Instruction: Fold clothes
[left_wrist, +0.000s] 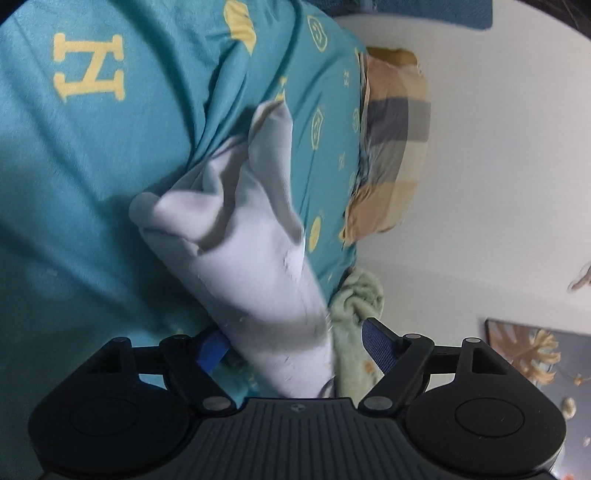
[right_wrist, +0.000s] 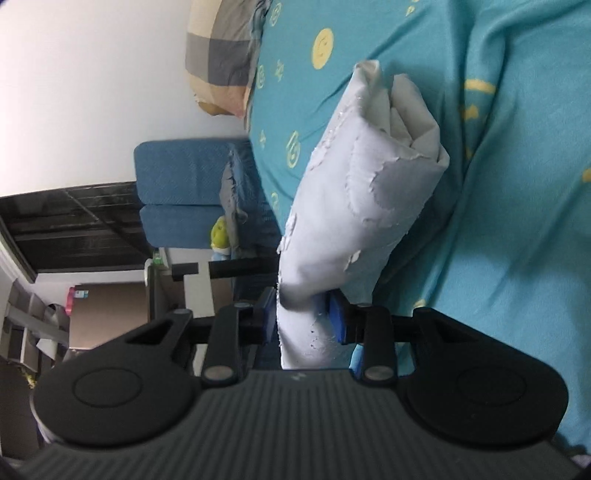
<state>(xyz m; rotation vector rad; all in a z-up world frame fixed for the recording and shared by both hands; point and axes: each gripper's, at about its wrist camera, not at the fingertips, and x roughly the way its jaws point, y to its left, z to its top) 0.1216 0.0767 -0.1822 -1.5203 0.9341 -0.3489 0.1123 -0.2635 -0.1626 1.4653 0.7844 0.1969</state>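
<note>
Bed under a teal sheet (right_wrist: 498, 221) with yellow prints, checked pillow (right_wrist: 221, 55) at its edge, plain white wall (right_wrist: 92, 92), blue sofa (right_wrist: 181, 192) beyond, picture (left_wrist: 532, 350) on the wall

One white garment (left_wrist: 255, 258), bunched and rolled; one teal bedsheet (left_wrist: 74, 203) printed with yellow marks; one plaid pillow (left_wrist: 397, 140); one pale green towel (left_wrist: 356, 295). Two tools: the left tool (left_wrist: 295, 341) and the right tool (right_wrist: 301, 319). One blue sofa (right_wrist: 184, 192), and one framed picture (left_wrist: 532, 350) on the wall.
</note>
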